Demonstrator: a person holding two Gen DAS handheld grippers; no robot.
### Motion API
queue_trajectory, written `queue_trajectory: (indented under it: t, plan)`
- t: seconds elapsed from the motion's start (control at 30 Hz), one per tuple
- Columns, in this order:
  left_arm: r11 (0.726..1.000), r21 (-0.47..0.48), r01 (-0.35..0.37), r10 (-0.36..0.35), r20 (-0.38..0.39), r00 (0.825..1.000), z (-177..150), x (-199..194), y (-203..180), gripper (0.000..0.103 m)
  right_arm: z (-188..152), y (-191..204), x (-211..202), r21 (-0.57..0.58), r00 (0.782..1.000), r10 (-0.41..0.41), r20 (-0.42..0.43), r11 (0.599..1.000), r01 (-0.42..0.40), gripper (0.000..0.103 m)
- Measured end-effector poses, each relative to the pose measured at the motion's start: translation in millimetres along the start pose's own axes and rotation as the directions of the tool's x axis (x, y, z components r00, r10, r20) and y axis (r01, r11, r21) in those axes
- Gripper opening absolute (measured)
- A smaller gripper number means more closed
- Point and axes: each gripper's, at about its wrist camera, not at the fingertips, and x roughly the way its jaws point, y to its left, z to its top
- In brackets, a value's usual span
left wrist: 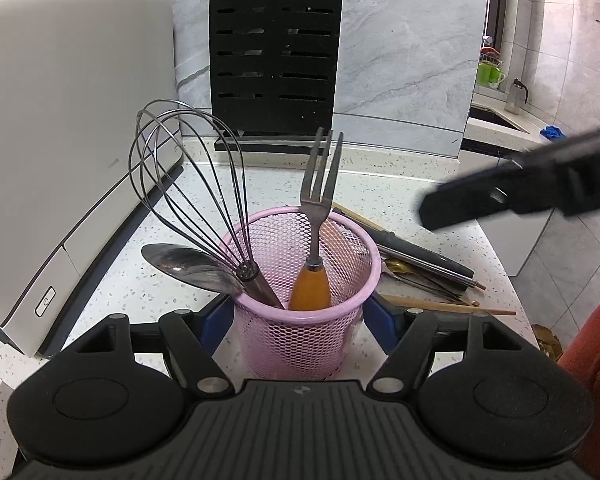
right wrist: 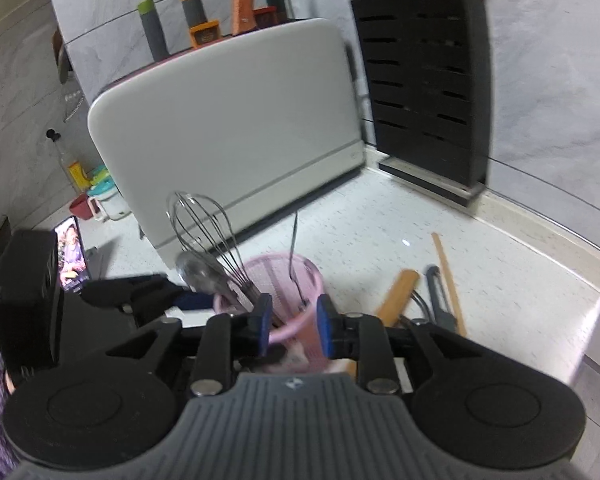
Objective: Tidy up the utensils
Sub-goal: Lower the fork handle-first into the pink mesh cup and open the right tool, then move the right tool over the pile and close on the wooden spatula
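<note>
Left gripper [left wrist: 300, 322] clamps pink mesh cup [left wrist: 300, 320]; right gripper [right wrist: 294, 328] above cup, part-open, empty — fork [left wrist: 314, 240] deposited. Next: grab utensil right of cup.

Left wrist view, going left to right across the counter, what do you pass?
White appliance → spoon → whisk → fork standing in the pink mesh cup → loose utensil pile → right gripper.

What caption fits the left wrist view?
Left gripper clasps a pink mesh cup holding a whisk, spoon and fork; more utensils lie beside it.
</note>
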Motion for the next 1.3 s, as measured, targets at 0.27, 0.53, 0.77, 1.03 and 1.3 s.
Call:
queue_trajectory:
  t: [0.27, 0.53, 0.77, 1.03, 1.3]
  plan:
    - [1.0, 0.006, 0.0, 0.0, -0.006, 1.0, 0, -2, -1, 0.078, -30, -22, -13, -0.009, 0.988, -0.124, -0.092, 0.992, 0.123, 0.037]
    - [1.0, 0.012, 0.007, -0.007, -0.006, 1.0, 0, -2, -2, 0.078, -50, -39, -12, -0.064, 0.952, -0.182, -0.245, 0.983, 0.171, 0.05]
    - [1.0, 0.016, 0.007, -0.007, -0.008, 1.0, -1, -2, -2, 0.078, -58, -53, -6, -0.048, 0.92, -0.182, -0.348, 0.983, 0.177, 0.054]
    - [1.0, 0.017, 0.005, -0.005, -0.01, 1.0, -2, -1, -3, 0.078, -47, -65, 0, -0.07, 0.914, -0.196, -0.356, 0.981, 0.183, 0.054]
    - [1.0, 0.016, 0.005, -0.004, -0.011, 1.0, -2, -1, -3, 0.078, -29, -65, 22, -0.201, 0.927, -0.199, -0.317, 0.97, 0.139, 0.045]
